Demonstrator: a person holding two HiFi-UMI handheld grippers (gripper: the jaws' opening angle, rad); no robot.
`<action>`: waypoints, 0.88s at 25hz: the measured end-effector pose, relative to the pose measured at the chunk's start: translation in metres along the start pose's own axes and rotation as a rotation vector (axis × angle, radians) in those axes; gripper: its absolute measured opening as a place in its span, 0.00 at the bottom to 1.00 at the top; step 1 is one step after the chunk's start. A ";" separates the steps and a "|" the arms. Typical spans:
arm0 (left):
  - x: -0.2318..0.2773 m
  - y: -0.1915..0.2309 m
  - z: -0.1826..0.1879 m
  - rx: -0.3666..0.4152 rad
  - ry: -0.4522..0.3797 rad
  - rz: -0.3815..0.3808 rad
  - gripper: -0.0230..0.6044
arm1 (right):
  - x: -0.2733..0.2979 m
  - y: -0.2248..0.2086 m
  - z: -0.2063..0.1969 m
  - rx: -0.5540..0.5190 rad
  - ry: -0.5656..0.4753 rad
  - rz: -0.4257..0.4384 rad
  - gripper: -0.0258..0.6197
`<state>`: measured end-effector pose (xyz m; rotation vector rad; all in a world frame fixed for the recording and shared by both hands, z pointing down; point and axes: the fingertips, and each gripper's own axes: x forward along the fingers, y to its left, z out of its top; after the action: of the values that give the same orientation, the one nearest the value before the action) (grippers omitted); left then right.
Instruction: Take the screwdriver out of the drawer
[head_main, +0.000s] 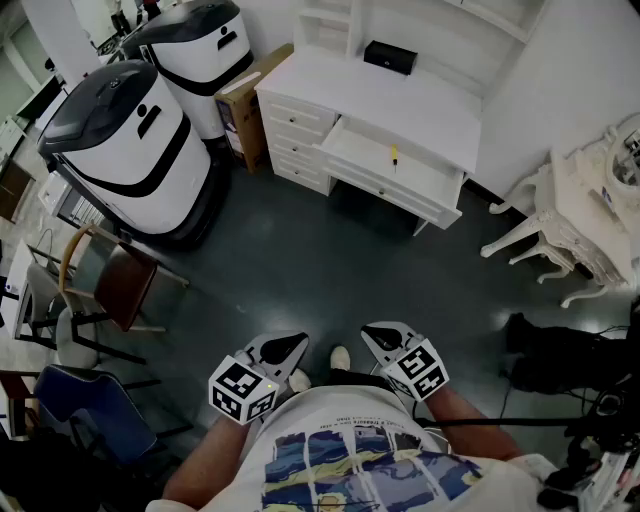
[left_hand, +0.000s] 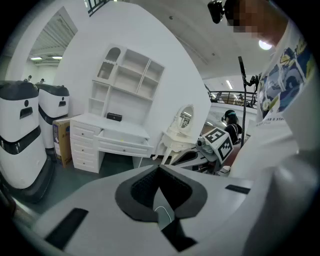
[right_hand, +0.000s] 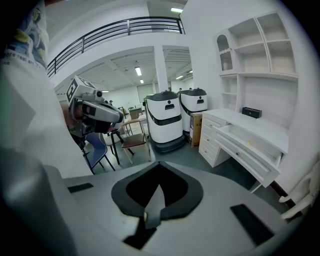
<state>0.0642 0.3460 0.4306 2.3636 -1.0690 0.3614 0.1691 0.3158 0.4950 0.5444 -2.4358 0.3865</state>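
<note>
Bare floor (head_main: 330, 270) reaches the open drawer (head_main: 365, 150); chair (head_main: 120, 285) leftward.

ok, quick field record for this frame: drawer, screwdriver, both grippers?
drawer: pulled open, in white desk
screwdriver: yellow handle, lying inside the drawer
left gripper: jaws together, empty, close to the person's body
right gripper: jaws together, empty, close to the person's body
stage: screwdriver untouched, both grippers far from the desk

The white room was softly lit by ceiling strip lights (right_hand: 176, 9), the dark floor (head_main: 330, 270) showed a faint sheen, and both gripper views bowed and darkened toward their edges.
</note>
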 end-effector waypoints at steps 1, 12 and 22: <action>0.006 0.000 0.004 0.004 -0.001 0.003 0.06 | -0.001 -0.007 0.000 0.000 -0.002 0.000 0.08; 0.057 -0.005 0.025 0.043 0.029 0.014 0.06 | -0.012 -0.056 -0.014 0.045 -0.030 -0.007 0.08; 0.089 0.009 0.037 0.033 0.037 0.002 0.06 | 0.002 -0.095 -0.020 0.097 -0.026 -0.022 0.08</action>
<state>0.1167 0.2654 0.4419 2.3761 -1.0561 0.4247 0.2221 0.2400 0.5257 0.6210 -2.4431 0.4934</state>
